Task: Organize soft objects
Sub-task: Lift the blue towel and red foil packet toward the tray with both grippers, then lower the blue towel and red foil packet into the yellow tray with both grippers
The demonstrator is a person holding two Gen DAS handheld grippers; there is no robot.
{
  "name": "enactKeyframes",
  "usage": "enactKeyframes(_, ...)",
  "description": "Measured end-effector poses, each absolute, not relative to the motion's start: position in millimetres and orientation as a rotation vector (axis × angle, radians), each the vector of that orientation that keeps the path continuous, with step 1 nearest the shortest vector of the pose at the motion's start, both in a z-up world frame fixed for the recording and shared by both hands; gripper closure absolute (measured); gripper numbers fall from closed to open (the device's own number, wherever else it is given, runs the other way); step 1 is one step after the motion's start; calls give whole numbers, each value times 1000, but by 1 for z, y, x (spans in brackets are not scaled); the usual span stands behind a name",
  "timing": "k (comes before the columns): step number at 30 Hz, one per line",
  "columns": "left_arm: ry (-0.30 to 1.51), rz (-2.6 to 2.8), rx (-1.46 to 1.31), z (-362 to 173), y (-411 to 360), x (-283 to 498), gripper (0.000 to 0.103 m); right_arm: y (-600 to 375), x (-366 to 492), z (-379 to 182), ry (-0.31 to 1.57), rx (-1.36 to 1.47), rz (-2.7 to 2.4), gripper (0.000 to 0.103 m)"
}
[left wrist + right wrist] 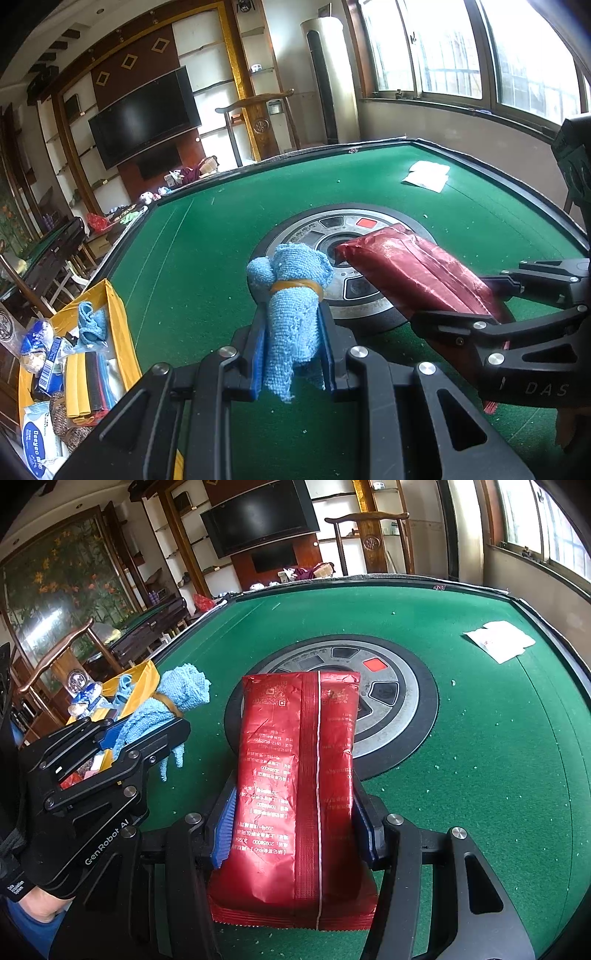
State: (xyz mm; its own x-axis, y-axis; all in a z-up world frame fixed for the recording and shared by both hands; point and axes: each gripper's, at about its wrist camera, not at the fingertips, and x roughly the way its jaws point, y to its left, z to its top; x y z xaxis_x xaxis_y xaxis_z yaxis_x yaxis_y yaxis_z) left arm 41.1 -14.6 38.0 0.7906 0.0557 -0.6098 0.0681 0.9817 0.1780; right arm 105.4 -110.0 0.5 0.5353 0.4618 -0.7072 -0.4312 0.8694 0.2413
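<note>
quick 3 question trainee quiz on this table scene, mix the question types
1. True or false: the left gripper is shut on the rolled blue cloth.
2. What does the right gripper hold? A) red foil packet B) white paper C) yellow bin
3. Fill in: a ____ rubber band circles the cloth.

Key: 1 true. 2 A, the red foil packet, held over the green felt table. 3 yellow.
</note>
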Motion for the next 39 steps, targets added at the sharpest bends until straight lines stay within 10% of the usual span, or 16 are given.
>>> enactKeyframes(39, 508, 552, -105, 80, 222, 11, 77, 101, 38, 32, 764, -5, 893, 50)
